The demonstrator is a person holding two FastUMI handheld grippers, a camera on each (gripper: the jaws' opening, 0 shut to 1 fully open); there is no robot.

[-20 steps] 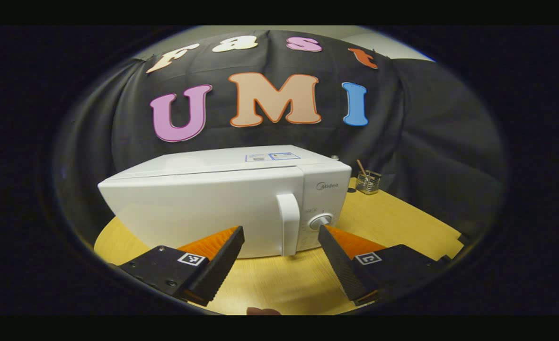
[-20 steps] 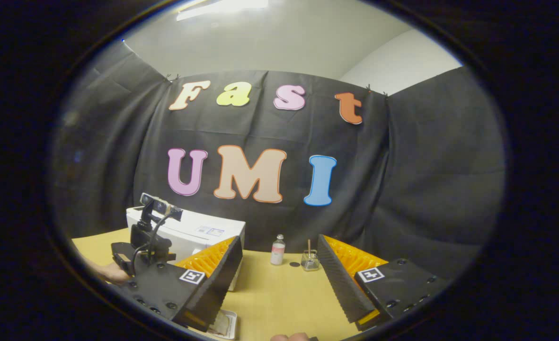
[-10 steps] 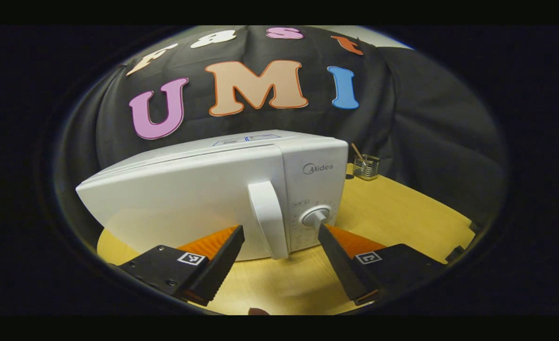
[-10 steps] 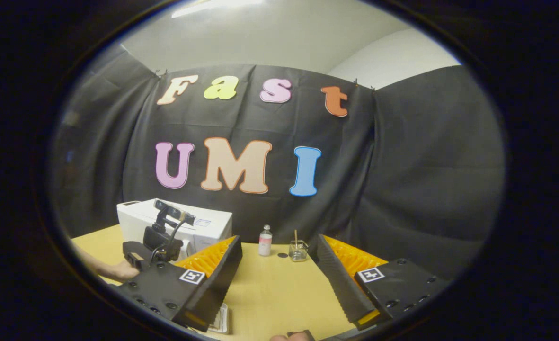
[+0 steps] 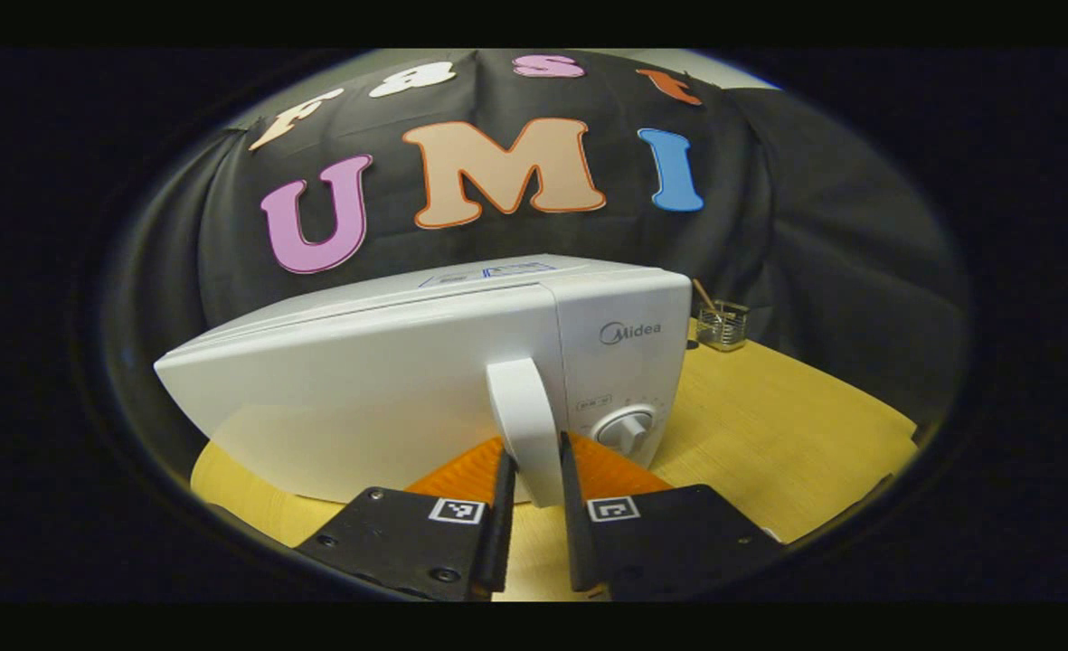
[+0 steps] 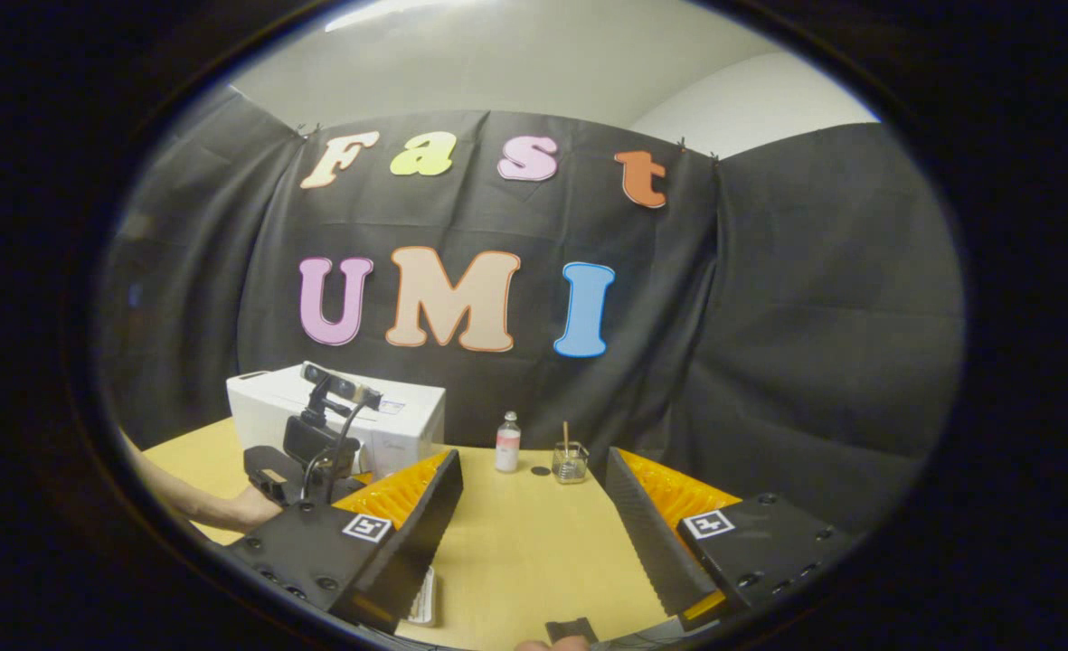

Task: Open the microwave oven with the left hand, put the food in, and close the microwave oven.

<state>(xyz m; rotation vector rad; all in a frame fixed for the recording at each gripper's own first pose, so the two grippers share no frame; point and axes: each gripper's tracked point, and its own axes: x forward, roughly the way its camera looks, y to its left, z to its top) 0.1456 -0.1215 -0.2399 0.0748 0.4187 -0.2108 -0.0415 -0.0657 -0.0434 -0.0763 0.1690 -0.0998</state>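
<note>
A white microwave (image 5: 362, 398) stands on the wooden table (image 5: 769, 425) with its door closed. My left gripper (image 5: 534, 457) is shut on the upright white door handle (image 5: 520, 407), one finger on each side of its lower part. In the right gripper view the microwave (image 6: 344, 420) sits at the far left, and the left gripper (image 6: 303, 452) with the hand holding it is in front of it. My right gripper (image 6: 534, 461) hangs open over the table with nothing between its fingers. The edge of a white tray (image 6: 423, 597) peeks out under its left finger; its contents are hidden.
A round dial (image 5: 628, 429) sits right of the handle on the control panel. A small glass jar with a stick (image 6: 570, 463) and a small bottle (image 6: 507, 443) stand at the back of the table (image 6: 515, 542), near the black cloth wall.
My left gripper moved up to the microwave and went from wide open to shut on the door handle. The right gripper drifted slightly and stayed open.
</note>
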